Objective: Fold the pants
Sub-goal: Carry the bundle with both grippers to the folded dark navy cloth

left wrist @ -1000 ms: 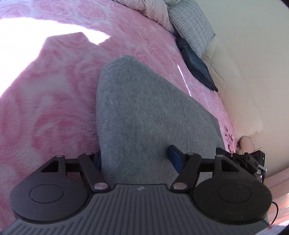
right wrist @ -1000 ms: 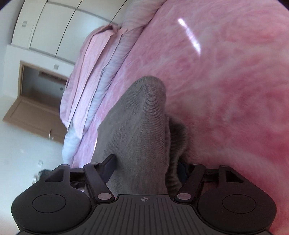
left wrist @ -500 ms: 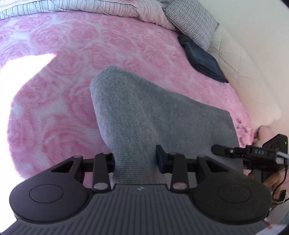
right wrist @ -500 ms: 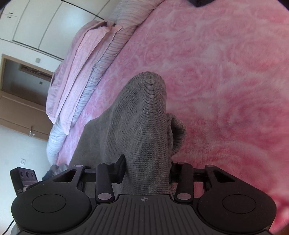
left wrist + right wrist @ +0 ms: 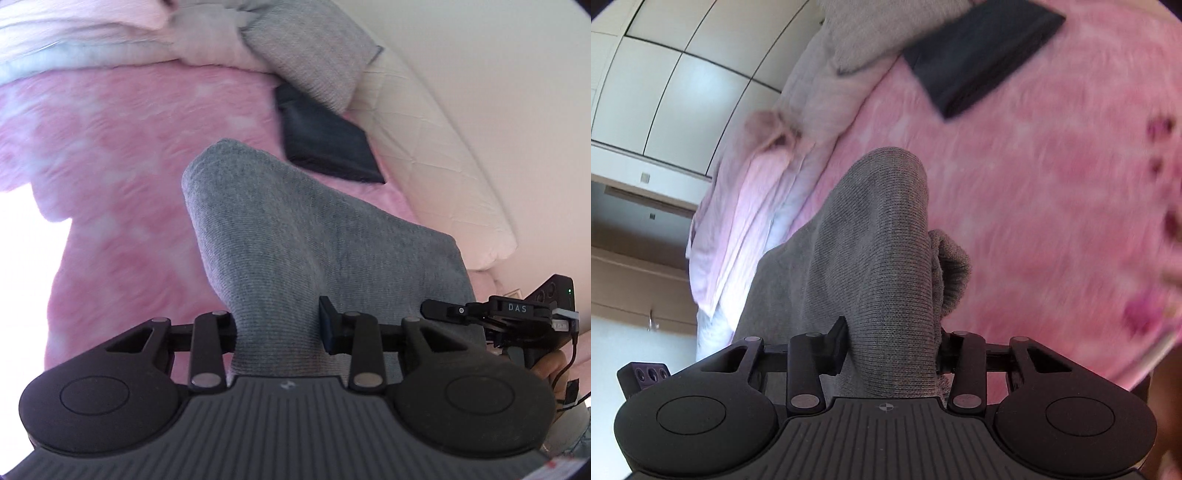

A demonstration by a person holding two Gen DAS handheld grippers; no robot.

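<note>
Left wrist view: your left tongs (image 5: 279,328) are clamped on a bunched edge of the gray pants (image 5: 295,229), which rise as a ridge above the pink bed (image 5: 122,155). Beyond the pants lie a dark folded cloth (image 5: 325,144) and a gray pillow (image 5: 314,51); your right tongs (image 5: 432,308) show at their right edge.

Right wrist view: your right tongs (image 5: 892,347) grip another gathered fold of the pants (image 5: 875,236), above the bed (image 5: 1034,177). Beyond the pants lies the dark cloth (image 5: 979,51), with rumpled bedding (image 5: 746,206) to their left.

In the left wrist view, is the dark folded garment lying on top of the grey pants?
No: the dark folded garment lies apart on the pink blanket beside the pillow, beyond the grey pants.
</note>
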